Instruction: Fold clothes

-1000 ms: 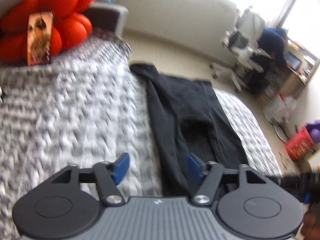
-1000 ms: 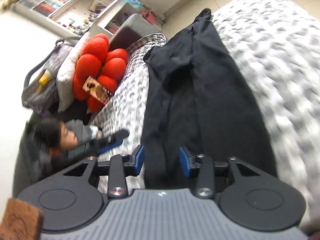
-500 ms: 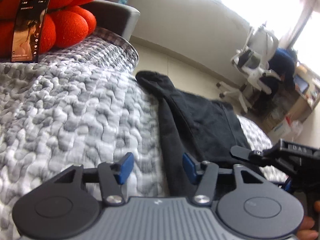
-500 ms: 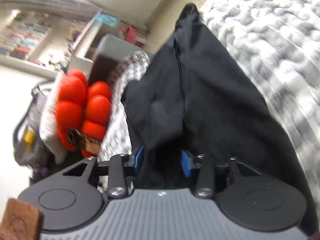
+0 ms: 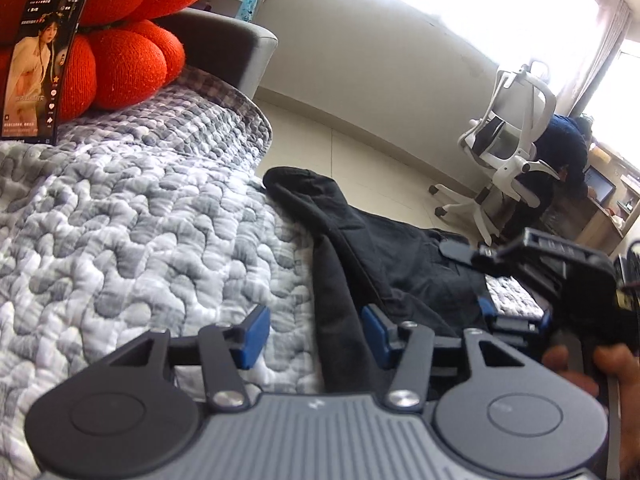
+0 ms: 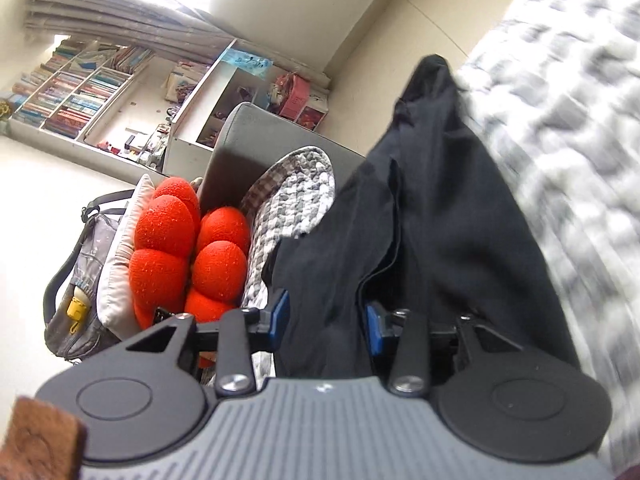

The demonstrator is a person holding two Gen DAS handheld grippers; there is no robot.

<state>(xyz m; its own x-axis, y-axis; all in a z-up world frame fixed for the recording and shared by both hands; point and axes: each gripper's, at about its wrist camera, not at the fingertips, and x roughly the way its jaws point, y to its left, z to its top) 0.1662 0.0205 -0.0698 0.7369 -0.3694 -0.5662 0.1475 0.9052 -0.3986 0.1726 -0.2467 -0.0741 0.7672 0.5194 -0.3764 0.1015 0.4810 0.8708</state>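
Black trousers point(image 5: 384, 248) lie on the grey quilt point(image 5: 140, 232). Both grippers, left point(image 5: 314, 334) and right point(image 6: 325, 322), sit unclenched around the near edge; pinch both corners together.

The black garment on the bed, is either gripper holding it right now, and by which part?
Neither clearly holds it. The black garment lies between both grippers' open jaws at its near edge, left gripper and right gripper, pads not pressing.

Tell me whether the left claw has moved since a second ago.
Yes. The left claw has dropped lower and closer to the grey quilted bedspread; the black garment and red knotted cushion now loom larger. Its jaws have been closing around the garment's edge.
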